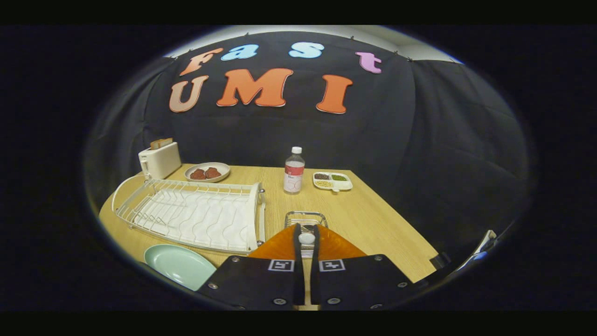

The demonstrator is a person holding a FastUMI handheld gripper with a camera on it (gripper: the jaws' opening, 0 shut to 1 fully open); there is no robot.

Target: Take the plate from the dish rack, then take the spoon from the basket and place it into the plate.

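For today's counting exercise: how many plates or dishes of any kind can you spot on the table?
3: a green plate in front of the dish rack, a plate of food beside the toaster, a divided dish right of the bottle.

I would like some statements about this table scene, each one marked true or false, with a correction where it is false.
1. The green plate still stands in the dish rack. False: it lies flat on the table, in front of the rack.
2. The gripper has its jaws closed on the white spoon. True.
3. The water bottle lies on its side. False: it stands upright, capped.
4. The wire basket sits just ahead of the jaws. True.
5. The toaster stands beside the divided snack tray. False: it is at the far end of the rack, next to a plate of brown food.
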